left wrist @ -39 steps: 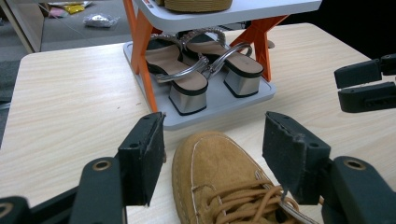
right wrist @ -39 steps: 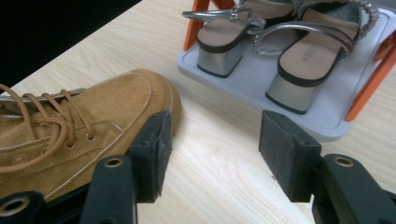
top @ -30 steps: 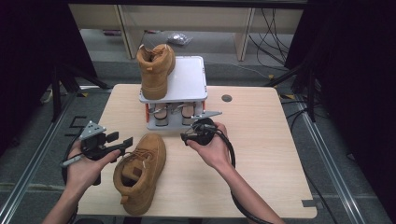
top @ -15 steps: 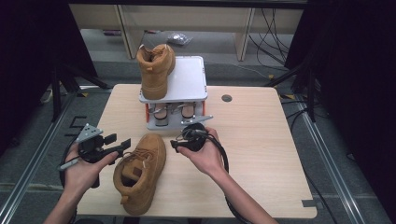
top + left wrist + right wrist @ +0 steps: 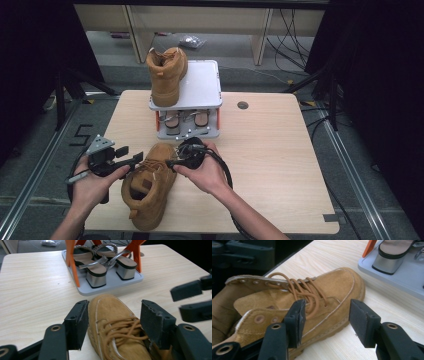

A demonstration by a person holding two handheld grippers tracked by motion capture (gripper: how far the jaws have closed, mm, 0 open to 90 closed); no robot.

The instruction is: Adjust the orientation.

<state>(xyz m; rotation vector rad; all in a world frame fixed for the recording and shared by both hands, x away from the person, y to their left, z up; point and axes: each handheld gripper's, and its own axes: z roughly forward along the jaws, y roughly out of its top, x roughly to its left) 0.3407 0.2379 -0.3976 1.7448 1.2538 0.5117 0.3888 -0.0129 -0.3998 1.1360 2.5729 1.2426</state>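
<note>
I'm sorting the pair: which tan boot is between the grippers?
The boot on the table, toe toward the rack, with the left gripper and right gripper open beside it. The other boot stands atop the rack.

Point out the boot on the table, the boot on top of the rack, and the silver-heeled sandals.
boot on the table [image 5: 150,187]: high view, on its laced upper.
boot on the rack [image 5: 165,75]: high view, on its tan side.
silver-heeled sandals [image 5: 96,278]: left gripper view, on the nearer sandal's heel.

Black claws [image 5: 137,159], grey three-cornered plate [image 5: 99,145], trailing cables
</note>
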